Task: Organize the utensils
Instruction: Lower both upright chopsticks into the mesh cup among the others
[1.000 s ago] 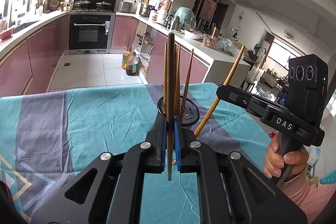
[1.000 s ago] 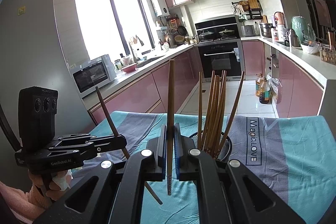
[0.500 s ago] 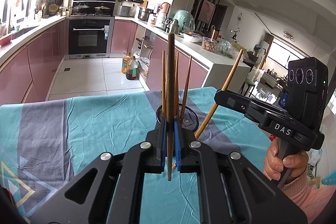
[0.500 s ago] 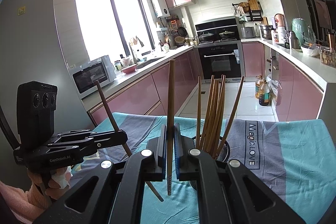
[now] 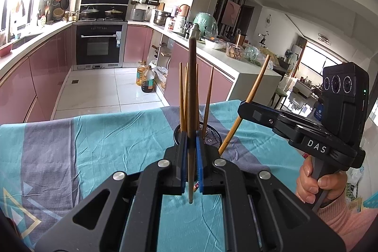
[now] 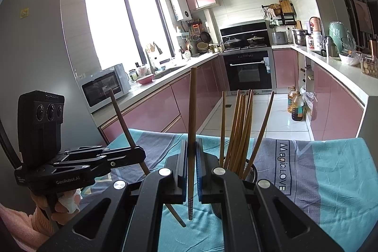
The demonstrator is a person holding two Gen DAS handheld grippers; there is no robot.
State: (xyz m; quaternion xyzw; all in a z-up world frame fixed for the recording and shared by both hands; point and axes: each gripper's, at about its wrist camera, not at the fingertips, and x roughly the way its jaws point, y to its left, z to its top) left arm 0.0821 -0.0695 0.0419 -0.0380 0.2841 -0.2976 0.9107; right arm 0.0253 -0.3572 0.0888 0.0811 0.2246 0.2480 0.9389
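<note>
Your left gripper (image 5: 191,157): fingers (image 5: 183,157) closed on one dark brown chopstick (image 5: 191,98), held upright, its lower tip hanging below the pads above the cloth. In the right wrist view the same gripper (image 6: 139,154) shows at the left, its chopstick leaning.

Your right gripper (image 6: 191,164): fingers (image 6: 183,167) closed on one lighter wooden chopstick (image 6: 192,122), also upright, patterned lower end showing below the pads. Seen from the left wrist, this gripper (image 5: 243,108) sits at the right, its chopstick (image 5: 250,98) slanted, your right hand (image 5: 316,183) on the grip.

Black mesh holder (image 6: 250,171): stands on the counter, just beyond and to the right of your right fingers, holding a bundle of chopsticks (image 6: 241,129) that fan upward. From the left, the holder (image 5: 210,134) lies directly behind your fingers.

Counter: covered by a teal and grey cloth (image 5: 106,138).
</note>
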